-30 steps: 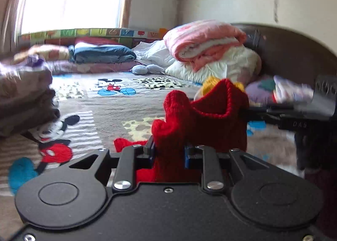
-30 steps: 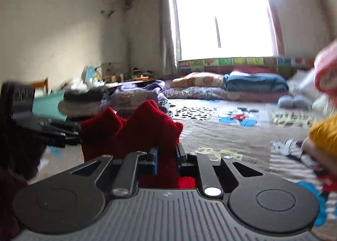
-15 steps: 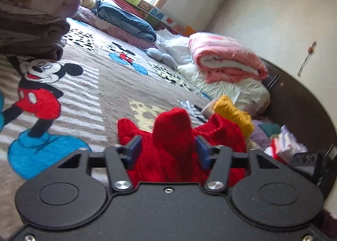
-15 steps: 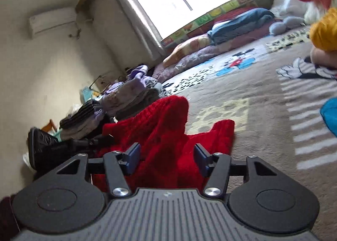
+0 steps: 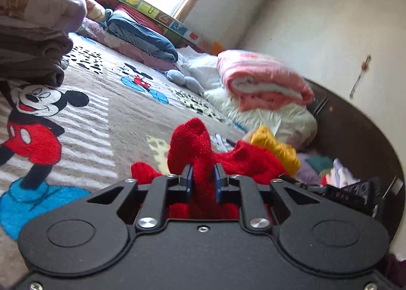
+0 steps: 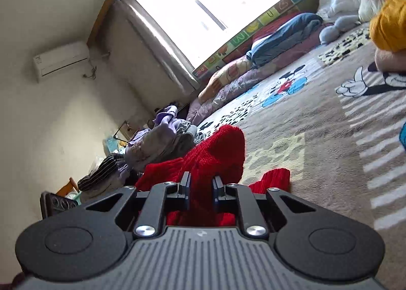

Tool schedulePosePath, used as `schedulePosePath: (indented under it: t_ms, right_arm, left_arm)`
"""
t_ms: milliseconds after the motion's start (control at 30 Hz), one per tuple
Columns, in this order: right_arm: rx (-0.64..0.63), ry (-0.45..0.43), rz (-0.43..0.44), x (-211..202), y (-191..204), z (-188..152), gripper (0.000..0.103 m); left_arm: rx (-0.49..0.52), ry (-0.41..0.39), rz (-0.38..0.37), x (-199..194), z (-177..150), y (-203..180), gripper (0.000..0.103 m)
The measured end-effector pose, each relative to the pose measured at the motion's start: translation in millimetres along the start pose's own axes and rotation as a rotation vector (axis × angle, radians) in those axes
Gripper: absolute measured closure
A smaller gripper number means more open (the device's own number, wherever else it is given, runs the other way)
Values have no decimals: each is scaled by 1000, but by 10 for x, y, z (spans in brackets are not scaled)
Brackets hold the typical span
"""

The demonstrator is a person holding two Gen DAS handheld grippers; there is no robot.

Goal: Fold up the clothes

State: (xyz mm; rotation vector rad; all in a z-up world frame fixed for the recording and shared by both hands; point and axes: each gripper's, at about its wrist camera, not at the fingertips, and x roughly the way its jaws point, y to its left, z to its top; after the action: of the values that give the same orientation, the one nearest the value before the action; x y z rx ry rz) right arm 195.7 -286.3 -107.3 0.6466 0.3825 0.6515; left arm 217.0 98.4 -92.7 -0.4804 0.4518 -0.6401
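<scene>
On the cartoon-print bed cover (image 5: 106, 117), red knit garment (image 5: 192, 145) bunched at 6 o'clock, re-pinched by left claw (image 5: 203, 183) and right claw (image 6: 200, 188), jaws closing again after briefly opening: fresh grips, likely for the next fold.

Cartoon-mouse blanket (image 5: 83, 122), rolled pink blanket (image 5: 261, 82), air conditioner (image 6: 61, 60), bright window (image 6: 203, 8)

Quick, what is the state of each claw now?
Left claw: closing, its pads pressing the red knit garment.
Right claw: closing, also pressing it.
</scene>
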Motion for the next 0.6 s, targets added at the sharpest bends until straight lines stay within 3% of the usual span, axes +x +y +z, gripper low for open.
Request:
schedulePosePath:
  t_ms: [200, 333, 467, 500, 600]
  right_arm:
    - [73, 9, -20, 177, -232, 23, 85]
    - [145, 89, -67, 338, -414, -69, 85]
    - [134, 91, -96, 391, -414, -86, 77]
    - [114, 80, -100, 369, -363, -76, 68]
    - [16, 27, -135, 238, -173, -5, 67]
  left_arm:
    - [-87, 16, 17, 253, -29, 249, 89]
    - [-106, 53, 78, 298, -94, 293, 89]
    - [-86, 46, 102, 233, -66, 214, 86]
    - [-71, 34, 105, 191, -47, 163, 85]
    - [40, -26, 130, 21, 14, -41, 79]
